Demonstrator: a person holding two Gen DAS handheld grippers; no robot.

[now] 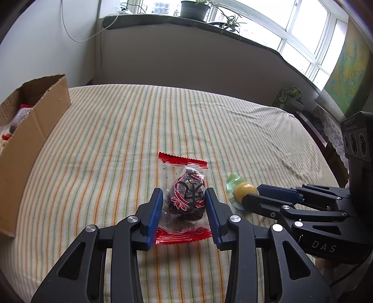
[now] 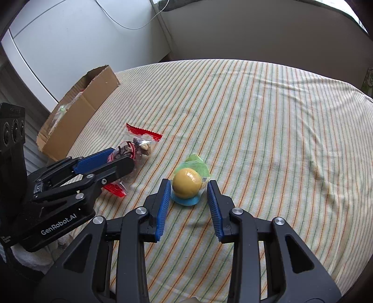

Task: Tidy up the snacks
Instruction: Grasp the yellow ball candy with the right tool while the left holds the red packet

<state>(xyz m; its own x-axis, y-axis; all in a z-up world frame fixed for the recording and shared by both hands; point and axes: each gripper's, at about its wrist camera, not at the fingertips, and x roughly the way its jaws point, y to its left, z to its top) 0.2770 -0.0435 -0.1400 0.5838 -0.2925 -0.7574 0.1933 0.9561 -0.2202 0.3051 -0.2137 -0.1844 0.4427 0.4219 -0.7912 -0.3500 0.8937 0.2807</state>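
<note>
A clear snack packet with red ends [image 1: 186, 198] lies on the striped cloth. My left gripper [image 1: 184, 198] is open, with a blue pad on each side of the packet; I cannot tell whether the pads touch it. It also shows in the right wrist view [image 2: 130, 151]. A yellow ball snack in a green and blue wrapper [image 2: 187, 180] lies to its right. My right gripper [image 2: 188, 188] is open and straddles the ball snack, apart from it. In the left wrist view the ball snack [image 1: 243, 190] sits at the right gripper's fingertips [image 1: 250, 198].
An open cardboard box [image 1: 28, 139] with several snacks inside stands at the left edge of the cloth-covered table [image 2: 268, 128]. It also shows in the right wrist view [image 2: 79, 116]. A wall and windowsill with plants [image 1: 193, 9] lie behind. A green box [image 1: 288, 96] sits at the far right.
</note>
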